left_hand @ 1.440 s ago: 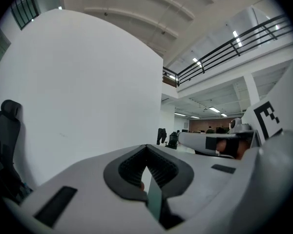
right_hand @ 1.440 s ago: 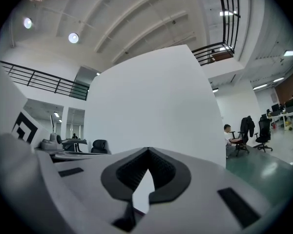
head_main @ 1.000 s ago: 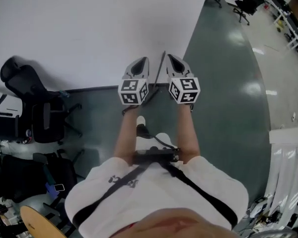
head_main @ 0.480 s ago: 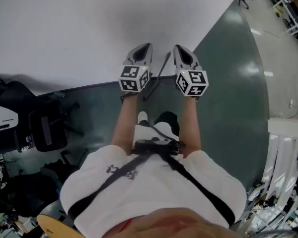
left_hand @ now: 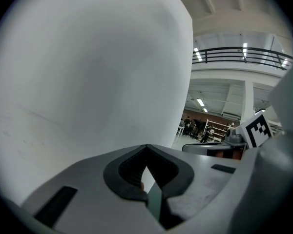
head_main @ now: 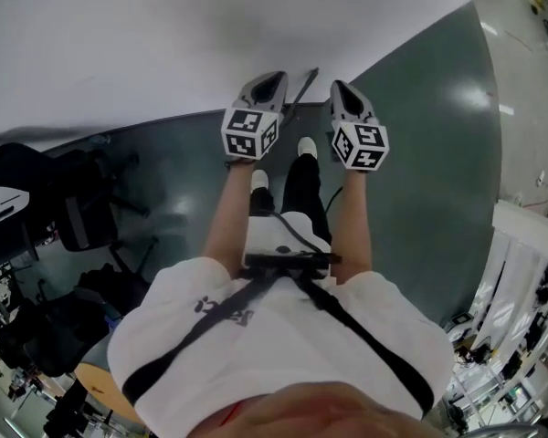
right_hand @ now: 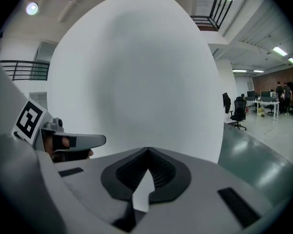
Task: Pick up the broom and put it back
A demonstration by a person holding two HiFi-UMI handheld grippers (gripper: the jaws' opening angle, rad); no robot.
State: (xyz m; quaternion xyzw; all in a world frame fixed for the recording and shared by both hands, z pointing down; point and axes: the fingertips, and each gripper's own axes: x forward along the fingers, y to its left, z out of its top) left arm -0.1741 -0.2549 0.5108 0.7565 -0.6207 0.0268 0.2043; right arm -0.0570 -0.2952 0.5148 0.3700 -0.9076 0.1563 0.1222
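Green floor (head_main: 420, 162), white wall (head_main: 164, 35). Broom (head_main: 303, 89): thin handle against wall, axis 1-to-7 o'clock, dead ahead at 12 between both tools. Left tool (head_main: 276, 78), right tool (head_main: 339, 86): clenched, empty; neither clearly nearer.

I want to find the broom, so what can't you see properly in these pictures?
1. Broom: the head view shows only a thin dark handle against the wall. Its lower end is lost behind the left gripper, so no bristles show.
2. Both gripper views: only white wall ahead; it lies outside the frame.
3. People in the left gripper view: too small and far.
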